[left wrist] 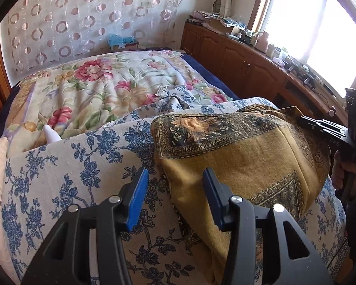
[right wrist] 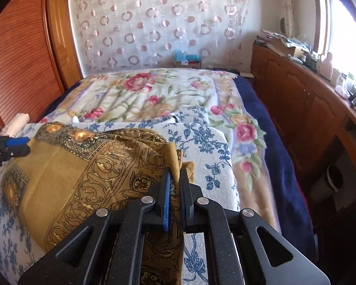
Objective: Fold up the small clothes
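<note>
The bed (left wrist: 87, 87) carries a blue-flowered sheet (left wrist: 66, 166), and on it lies my mustard scarf (left wrist: 254, 156), partly doubled over. My right claw (right wrist: 175, 185) is clenched on the scarf's right edge. My left claw (left wrist: 175, 185) hangs released over the left edge, gripping nothing. I should close the left on a matching corner, then carry both edges across level, so the fold lands square.

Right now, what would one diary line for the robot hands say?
left gripper: open beside mustard scarf | right gripper: shut on scarf edge | scarf on blue-flowered cloth
</note>
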Tool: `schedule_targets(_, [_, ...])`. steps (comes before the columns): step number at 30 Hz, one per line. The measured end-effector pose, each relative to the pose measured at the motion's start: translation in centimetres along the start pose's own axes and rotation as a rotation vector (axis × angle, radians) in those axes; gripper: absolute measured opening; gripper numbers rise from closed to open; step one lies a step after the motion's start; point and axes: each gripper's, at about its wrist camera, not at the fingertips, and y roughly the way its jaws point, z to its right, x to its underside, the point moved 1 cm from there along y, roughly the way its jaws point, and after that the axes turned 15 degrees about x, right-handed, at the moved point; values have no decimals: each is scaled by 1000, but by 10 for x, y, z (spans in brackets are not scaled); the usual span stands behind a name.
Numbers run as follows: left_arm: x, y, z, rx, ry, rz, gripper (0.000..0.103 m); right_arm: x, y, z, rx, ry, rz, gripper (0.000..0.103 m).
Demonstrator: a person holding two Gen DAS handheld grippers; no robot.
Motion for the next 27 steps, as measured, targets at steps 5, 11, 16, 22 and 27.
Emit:
schedule_targets(5, [2,4,-3,3,-6,-8,46,-1,-7,-3,37,-16,19,49])
schedule_targets(11, [5,10,-7,10,-19,-23,46,6,-1,-6,20,-27,-21,68])
schedule_targets(16, [7,15,-7,14,-22,-30,47,12,17,-6,-9,-15,-83,68])
schedule_targets(22, [7,15,-5,4,-11,-26,47,15,29,-7,-39,-6,-125,68])
schedule_targets(27, [8,15,-5,4,-13,-27,47,15,29,-7,-43,-13,-126,69])
